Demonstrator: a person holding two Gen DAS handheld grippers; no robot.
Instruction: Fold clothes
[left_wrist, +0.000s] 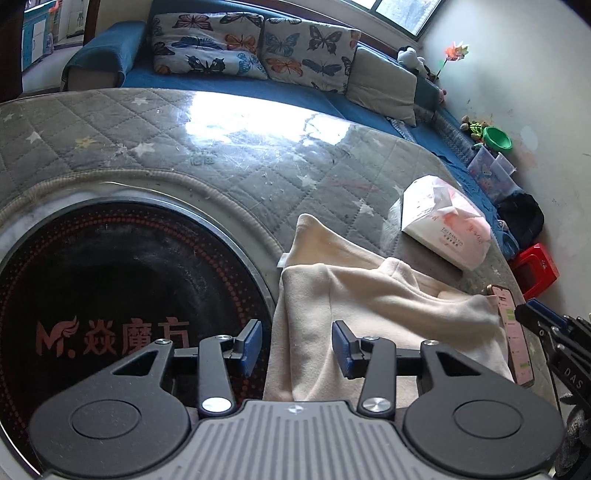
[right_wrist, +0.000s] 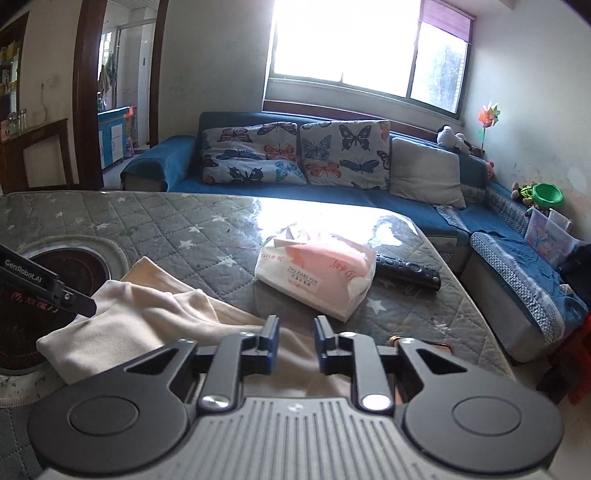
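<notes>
Left gripper gapes wide above the cream garment; "M." marks the cooktop to its left. Right gripper narrower, empty, garment beneath; tissue pack ahead, open quilted table beyond.

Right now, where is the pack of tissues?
In the right wrist view the tissue pack lies on the quilted table, past the cream garment and just left of the black remote.
</notes>
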